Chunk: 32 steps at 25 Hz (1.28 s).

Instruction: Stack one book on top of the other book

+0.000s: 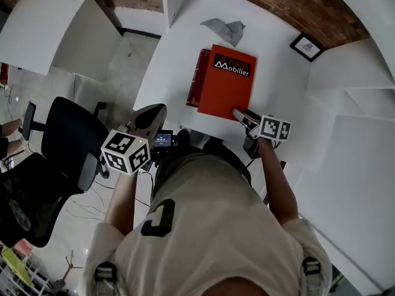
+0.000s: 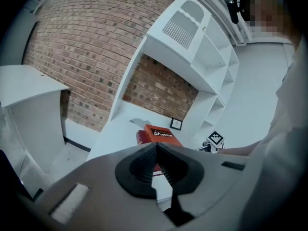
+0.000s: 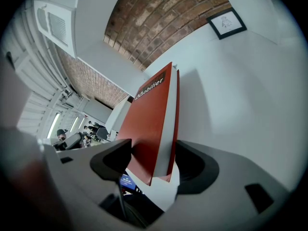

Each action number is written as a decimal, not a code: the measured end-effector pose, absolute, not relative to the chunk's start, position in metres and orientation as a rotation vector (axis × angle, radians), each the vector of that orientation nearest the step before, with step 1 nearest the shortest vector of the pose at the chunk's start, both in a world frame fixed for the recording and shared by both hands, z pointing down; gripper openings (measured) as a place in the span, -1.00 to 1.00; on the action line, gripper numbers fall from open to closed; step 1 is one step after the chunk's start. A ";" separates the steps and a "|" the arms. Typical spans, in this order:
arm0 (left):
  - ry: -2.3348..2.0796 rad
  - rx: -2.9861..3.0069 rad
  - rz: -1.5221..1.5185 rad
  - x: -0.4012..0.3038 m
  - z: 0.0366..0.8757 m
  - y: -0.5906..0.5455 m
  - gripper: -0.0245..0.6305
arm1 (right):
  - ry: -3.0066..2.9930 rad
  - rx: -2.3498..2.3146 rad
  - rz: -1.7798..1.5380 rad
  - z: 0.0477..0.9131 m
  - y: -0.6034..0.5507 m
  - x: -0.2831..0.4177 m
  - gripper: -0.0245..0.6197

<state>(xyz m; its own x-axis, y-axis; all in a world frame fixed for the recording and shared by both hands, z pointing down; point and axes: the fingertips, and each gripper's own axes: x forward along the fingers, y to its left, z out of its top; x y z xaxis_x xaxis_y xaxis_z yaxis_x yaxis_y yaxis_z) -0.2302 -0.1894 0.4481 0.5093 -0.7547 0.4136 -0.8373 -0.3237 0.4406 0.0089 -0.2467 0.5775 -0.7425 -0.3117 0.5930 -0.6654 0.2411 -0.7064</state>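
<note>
Gripping the orange book [image 1: 227, 85] atop the maroon book [image 1: 199, 79] is the right tool [image 1: 237, 113]; left tool [image 2: 158, 162] closed.

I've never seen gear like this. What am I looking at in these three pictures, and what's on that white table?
A person holds a two-jaw gripper in each hand; no robot arm. The head view comes from a camera on the person's head, looking down; the other two come from cameras riding on each gripper. On the table are an orange book, resting partly on a darker red book, a crumpled grey sheet and a framed picture. The right gripper clamps the orange book's near corner. The left gripper is shut, holding nothing.
</note>
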 end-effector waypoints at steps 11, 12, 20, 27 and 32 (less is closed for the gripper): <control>-1.320 2.114 0.161 -0.233 0.451 -0.192 -0.92 | -2.171 0.868 1.499 0.579 -0.246 -0.004 -0.14; -1.321 2.113 0.161 -0.234 0.451 -0.192 -0.92 | -2.168 0.872 1.502 0.579 -0.245 -0.005 -0.14; -1.320 2.115 0.164 -0.240 0.450 -0.188 -0.92 | -2.160 0.887 1.513 0.578 -0.242 -0.014 -0.14; -1.327 2.109 0.164 -0.246 0.450 -0.185 -0.92 | -2.154 0.905 1.527 0.578 -0.242 -0.020 -0.14; -1.331 2.106 0.163 -0.248 0.450 -0.184 -0.92 | -2.154 0.899 1.528 0.578 -0.242 -0.022 -0.14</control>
